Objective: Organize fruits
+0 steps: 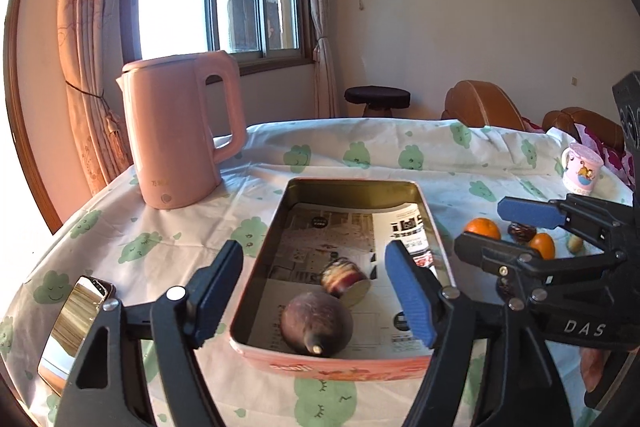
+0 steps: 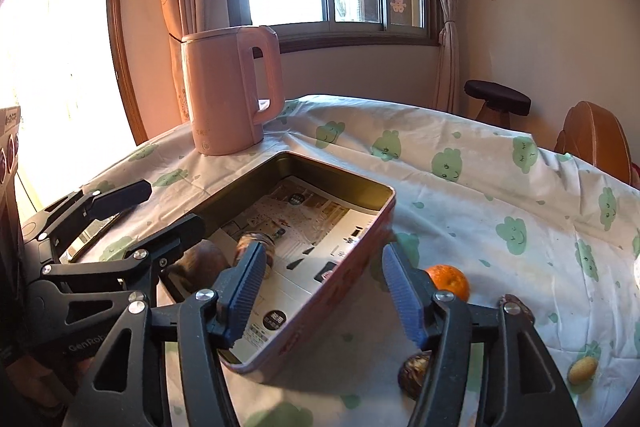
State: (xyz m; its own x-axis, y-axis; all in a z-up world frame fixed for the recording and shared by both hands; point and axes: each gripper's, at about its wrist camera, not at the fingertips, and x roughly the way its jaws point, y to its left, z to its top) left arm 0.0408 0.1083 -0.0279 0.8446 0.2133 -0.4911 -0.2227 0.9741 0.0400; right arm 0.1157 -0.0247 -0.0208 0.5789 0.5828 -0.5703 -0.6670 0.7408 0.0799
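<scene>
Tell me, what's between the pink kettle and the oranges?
The open tin box, lined with printed paper, sits between the pink kettle and the oranges. The left wrist view shows it best.

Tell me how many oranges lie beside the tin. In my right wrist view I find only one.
Observer: Two. The left wrist view shows a near orange and a far orange, with a dark red fruit between them.
Operator: What is inside the tin? My right gripper covers part of it.
Observer: A dark purple round fruit lies at the near end. A smaller cut fruit lies just behind it.
Operator: Is anything beyond the oranges?
Observer: A pink mug stands upright near the far right edge of the table.
</scene>
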